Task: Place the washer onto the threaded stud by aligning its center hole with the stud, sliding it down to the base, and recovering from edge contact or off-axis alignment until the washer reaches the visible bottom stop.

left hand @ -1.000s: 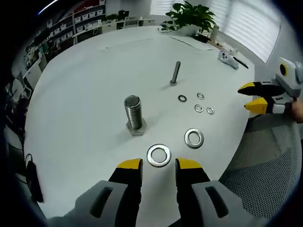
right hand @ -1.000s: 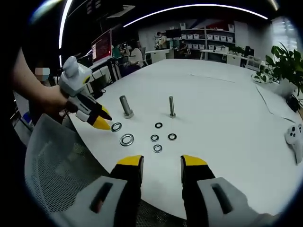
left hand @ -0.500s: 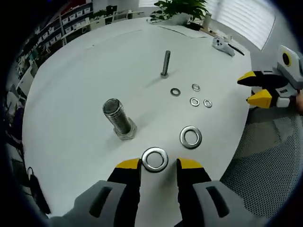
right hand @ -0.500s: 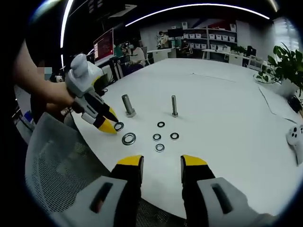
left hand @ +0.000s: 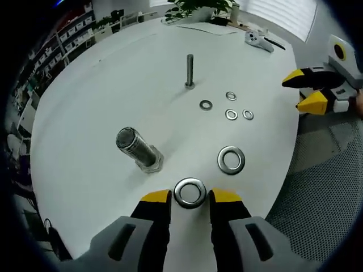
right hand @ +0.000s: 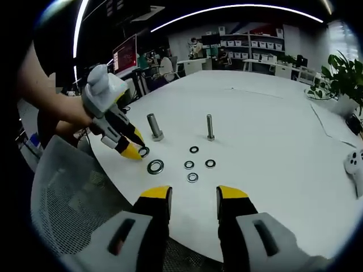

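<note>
White round tabletop [left hand: 85,113] held the parts; the large flat steel washer [left hand: 190,192] lay flat between the left gripper [left hand: 190,196]'s open, empty jaws. Just beyond stood the thick threaded steel stud [left hand: 137,152]; the right gripper [right hand: 194,193], open and empty, hung well apart.

the desk [left hand: 102,85] was seen as plain white. the washer [left hand: 190,192], the threaded stud [left hand: 138,151] and the thin bolt [left hand: 189,71] were rendered in silver-grey metal. yellow tips were carried on black and grey fingers [left hand: 156,198]. the chair mesh [left hand: 323,187] was patterned grey.

Shiny metal washer [left hand: 190,192] and threaded stud [left hand: 139,150] — on a smooth, matt white table [left hand: 102,96] — plastic, perhaps.
</note>
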The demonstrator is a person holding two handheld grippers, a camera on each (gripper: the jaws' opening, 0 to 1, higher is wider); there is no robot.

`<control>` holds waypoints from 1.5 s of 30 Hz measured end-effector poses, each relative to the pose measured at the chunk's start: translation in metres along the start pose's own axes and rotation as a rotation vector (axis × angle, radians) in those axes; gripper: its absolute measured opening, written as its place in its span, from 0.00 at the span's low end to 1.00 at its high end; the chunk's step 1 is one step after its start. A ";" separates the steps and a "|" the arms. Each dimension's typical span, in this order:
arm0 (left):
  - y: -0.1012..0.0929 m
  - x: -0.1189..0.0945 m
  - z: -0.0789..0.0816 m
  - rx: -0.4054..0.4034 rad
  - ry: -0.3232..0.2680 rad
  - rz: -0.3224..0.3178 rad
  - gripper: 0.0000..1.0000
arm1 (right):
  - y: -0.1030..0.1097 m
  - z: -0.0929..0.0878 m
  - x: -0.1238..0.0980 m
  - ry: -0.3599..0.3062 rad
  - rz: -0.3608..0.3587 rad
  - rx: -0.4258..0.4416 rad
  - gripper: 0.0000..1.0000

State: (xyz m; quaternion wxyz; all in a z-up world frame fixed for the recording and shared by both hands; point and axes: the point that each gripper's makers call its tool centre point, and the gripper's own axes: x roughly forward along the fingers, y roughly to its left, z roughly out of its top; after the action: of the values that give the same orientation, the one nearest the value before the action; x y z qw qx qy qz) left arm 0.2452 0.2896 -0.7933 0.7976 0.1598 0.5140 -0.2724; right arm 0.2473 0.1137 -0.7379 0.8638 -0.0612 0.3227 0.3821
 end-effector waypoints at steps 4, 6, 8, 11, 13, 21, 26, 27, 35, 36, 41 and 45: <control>0.000 0.000 0.000 0.016 0.002 0.000 0.26 | -0.001 0.001 0.000 -0.007 -0.003 0.005 0.34; 0.002 0.000 0.001 -0.023 -0.005 -0.001 0.25 | -0.001 0.001 0.000 -0.005 -0.001 0.005 0.34; 0.002 0.001 0.002 -0.022 -0.004 0.000 0.25 | 0.000 0.001 0.000 -0.008 0.000 0.003 0.34; 0.000 0.002 0.002 0.059 0.014 0.002 0.26 | -0.001 0.001 0.000 -0.010 0.000 0.005 0.34; 0.000 0.003 0.002 0.101 0.025 0.002 0.26 | -0.001 0.002 0.000 -0.013 0.000 0.007 0.34; 0.001 0.003 0.003 0.102 0.070 -0.008 0.25 | 0.000 0.002 -0.001 -0.016 0.004 0.007 0.34; 0.003 0.002 0.001 0.111 0.095 -0.013 0.21 | 0.001 0.002 -0.001 -0.016 0.007 0.005 0.34; 0.003 0.002 0.001 0.111 0.096 -0.013 0.21 | 0.001 0.002 -0.001 -0.016 0.007 0.005 0.34; 0.007 -0.001 -0.005 0.126 0.126 -0.018 0.21 | 0.001 0.002 -0.001 -0.015 0.010 0.005 0.34; 0.007 -0.002 -0.007 0.129 0.130 -0.018 0.21 | 0.001 0.003 -0.001 -0.016 0.009 0.006 0.34; 0.012 -0.006 -0.016 0.130 0.171 -0.031 0.21 | 0.001 0.003 -0.001 -0.018 0.013 0.007 0.34; 0.012 -0.007 -0.018 0.172 0.194 -0.044 0.21 | 0.002 0.003 -0.001 -0.018 0.014 0.006 0.34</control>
State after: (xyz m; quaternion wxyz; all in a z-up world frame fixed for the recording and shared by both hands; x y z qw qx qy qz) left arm 0.2370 0.3110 -0.7950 0.7213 0.2417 0.5669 -0.3162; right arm 0.2472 0.1156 -0.7350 0.8640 -0.0528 0.3168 0.3878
